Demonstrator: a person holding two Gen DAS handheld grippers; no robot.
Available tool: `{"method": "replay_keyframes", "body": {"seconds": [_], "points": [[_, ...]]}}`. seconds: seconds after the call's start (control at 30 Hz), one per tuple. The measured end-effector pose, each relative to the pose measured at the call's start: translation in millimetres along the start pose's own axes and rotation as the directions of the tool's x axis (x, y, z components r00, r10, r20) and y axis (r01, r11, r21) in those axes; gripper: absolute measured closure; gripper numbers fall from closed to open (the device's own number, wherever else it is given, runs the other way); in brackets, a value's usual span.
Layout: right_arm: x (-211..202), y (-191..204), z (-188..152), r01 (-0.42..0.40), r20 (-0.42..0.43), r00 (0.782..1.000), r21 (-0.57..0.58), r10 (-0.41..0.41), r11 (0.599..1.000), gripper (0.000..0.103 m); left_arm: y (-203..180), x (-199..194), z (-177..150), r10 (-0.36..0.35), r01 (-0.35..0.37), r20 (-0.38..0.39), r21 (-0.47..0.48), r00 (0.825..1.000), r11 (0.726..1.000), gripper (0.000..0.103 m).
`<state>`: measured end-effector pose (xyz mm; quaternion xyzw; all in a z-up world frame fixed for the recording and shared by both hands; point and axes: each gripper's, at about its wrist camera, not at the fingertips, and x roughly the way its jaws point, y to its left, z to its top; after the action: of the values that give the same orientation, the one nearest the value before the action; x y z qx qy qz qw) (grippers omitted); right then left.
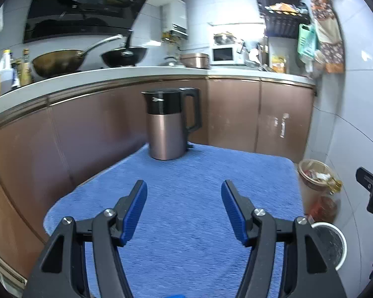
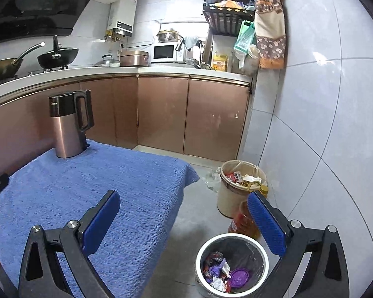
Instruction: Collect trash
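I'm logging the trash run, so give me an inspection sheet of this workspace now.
Surface: blue cloth, bare apart from the kettle.
Job's things: white bin holding wrappers; tan bin also filled.
Clutter: oil bottle on the floor between the bins.
Grippers: left hand-held gripper open, empty; right hand-held gripper open, empty.
Cables: nothing seen.
Surroundings: counter with woks and microwave.

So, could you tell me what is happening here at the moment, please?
A person holds two grippers over a blue-covered table, collecting trash. The left gripper and right gripper are both open and empty. Only a kettle stands on the cloth; wrappers already lie in the white bin on the floor.
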<state>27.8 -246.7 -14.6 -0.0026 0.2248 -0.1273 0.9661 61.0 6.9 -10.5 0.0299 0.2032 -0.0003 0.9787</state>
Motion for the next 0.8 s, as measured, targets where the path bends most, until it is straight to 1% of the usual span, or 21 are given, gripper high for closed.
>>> {"method": "replay_keyframes", "body": {"seconds": [0.17, 0.33, 0.6, 0.8], "points": [[-5.0, 15.7, 2.6, -0.016, 0.014, 1.0, -0.03, 0.017, 0.999, 0.0, 16.6, -5.8, 0.4, 0.039, -0.039, 0.017, -0.015, 0.999, 0.999, 0.043], [-15.0, 24.0, 3.6, -0.028, 0.037, 0.999, -0.047, 0.029, 0.999, 0.0, 18.0, -17.2, 1.7, 0.059, -0.059, 0.037, -0.014, 0.998, 0.998, 0.043], [-30.7, 23.6, 4.6, -0.024, 0.076, 0.997, -0.052, 0.027, 0.998, 0.0, 12.6, -30.8, 4.6, 0.062, -0.062, 0.055, -0.003, 0.997, 0.998, 0.043], [-37.2, 17.3, 3.5, -0.022, 0.087, 0.996, -0.032, 0.025, 0.999, 0.0, 10.8, -39.4, 8.5, 0.044, -0.043, 0.075, -0.014, 0.996, 0.999, 0.042]]}}
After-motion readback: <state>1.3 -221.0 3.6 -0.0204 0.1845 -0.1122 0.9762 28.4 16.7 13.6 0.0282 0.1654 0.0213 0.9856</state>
